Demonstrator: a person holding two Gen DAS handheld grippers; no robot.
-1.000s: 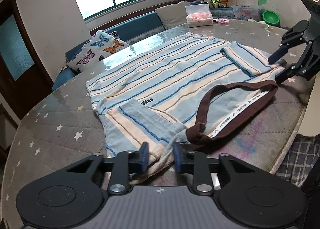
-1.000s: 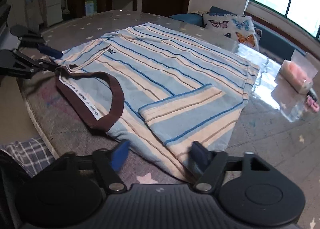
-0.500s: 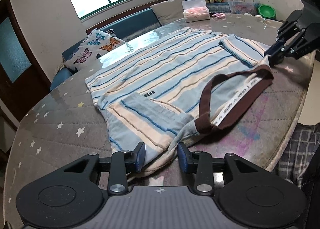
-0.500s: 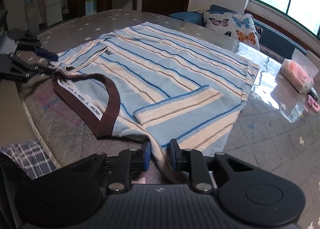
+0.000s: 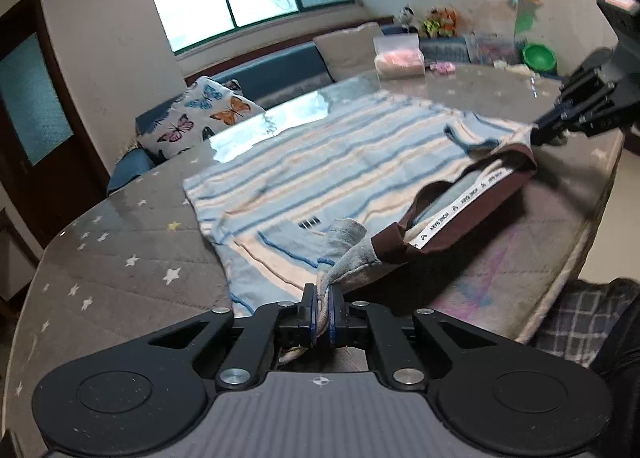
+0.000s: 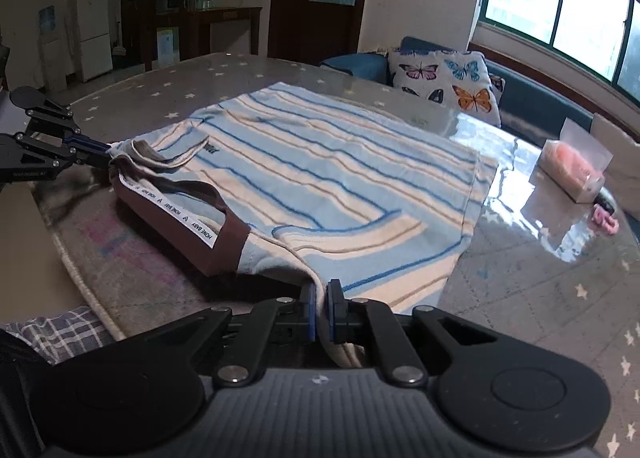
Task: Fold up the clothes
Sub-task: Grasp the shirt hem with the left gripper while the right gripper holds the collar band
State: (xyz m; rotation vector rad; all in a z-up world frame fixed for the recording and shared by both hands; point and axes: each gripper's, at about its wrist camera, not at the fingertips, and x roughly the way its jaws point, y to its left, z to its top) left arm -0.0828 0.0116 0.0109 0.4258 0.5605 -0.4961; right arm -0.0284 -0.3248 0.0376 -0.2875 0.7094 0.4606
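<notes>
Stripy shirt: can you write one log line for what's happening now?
step: grasp shoulders | left gripper: shut on stripy shirt | right gripper: shut on stripy shirt | shirt: mostly flat on table | fold: not yet done

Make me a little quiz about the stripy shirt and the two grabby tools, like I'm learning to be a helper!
1. True or false: the left tool is shut on the striped shirt.
2. What colour is the shirt's neckband? A) green B) brown C) yellow
3. Fill the gap: the butterfly pillow lies on the blue ____ beyond the table.

Key
1. True. Its jaws have just been closing and now pinch the fabric at the shoulder; the right tool pinches the other shoulder.
2. B, brown, with a white printed tape inside it.
3. sofa, under the window.
</notes>
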